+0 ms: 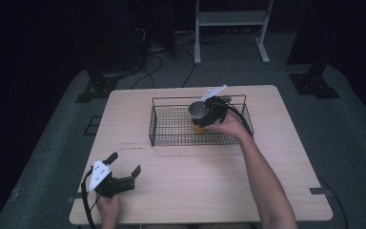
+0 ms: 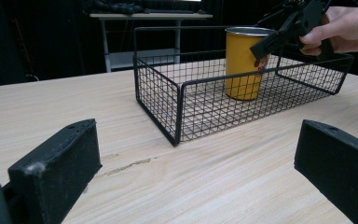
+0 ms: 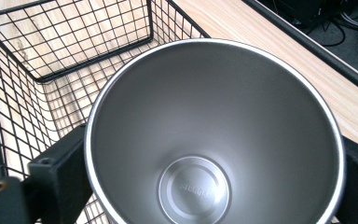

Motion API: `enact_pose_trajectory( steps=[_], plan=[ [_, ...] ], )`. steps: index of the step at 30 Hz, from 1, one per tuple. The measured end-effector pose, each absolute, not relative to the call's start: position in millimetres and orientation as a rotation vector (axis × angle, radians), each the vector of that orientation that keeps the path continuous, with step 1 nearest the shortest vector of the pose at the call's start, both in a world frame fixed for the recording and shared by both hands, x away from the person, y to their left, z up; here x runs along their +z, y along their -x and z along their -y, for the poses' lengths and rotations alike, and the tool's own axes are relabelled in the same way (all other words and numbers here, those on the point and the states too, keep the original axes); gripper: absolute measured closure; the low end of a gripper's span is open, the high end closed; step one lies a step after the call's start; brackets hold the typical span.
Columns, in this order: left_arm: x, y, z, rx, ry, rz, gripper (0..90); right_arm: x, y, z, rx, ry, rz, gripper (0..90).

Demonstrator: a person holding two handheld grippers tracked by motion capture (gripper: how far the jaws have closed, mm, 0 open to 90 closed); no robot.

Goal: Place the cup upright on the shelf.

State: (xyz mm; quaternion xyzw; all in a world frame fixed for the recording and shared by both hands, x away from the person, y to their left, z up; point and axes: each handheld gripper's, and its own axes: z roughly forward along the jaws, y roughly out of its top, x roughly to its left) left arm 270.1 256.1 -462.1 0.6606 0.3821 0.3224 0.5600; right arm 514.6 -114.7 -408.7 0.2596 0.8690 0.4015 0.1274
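Pale wooden table (image 1: 209, 171): upright yellow steel cup (image 2: 244, 63) inside black wire basket (image 1: 171, 131), right gripper (image 1: 209, 112) clamping its sides; left gripper (image 1: 124, 167) spread, well clear.

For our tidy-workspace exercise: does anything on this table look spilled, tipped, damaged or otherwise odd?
Nothing stands out. The yellow cup stands upright and empty in the wire basket, with the right gripper around its rim. The left gripper is open above the table.

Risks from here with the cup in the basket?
1. The right gripper grips the yellow steel cup near its rim; a slack grip may let the tall cup tip inside the wire basket.
2. If lifted out, the cup's base might catch the basket's top rail.
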Motion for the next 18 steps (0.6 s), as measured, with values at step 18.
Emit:
enact_pose_trajectory(
  steps=[18],
  plan=[
    [-462.1, -270.1, -255.5, 0.764, -1.559, -0.901, 0.0, -400.4, -506.3, 124.4, 1.217, -0.767, -2.482, 0.7]
  ],
)
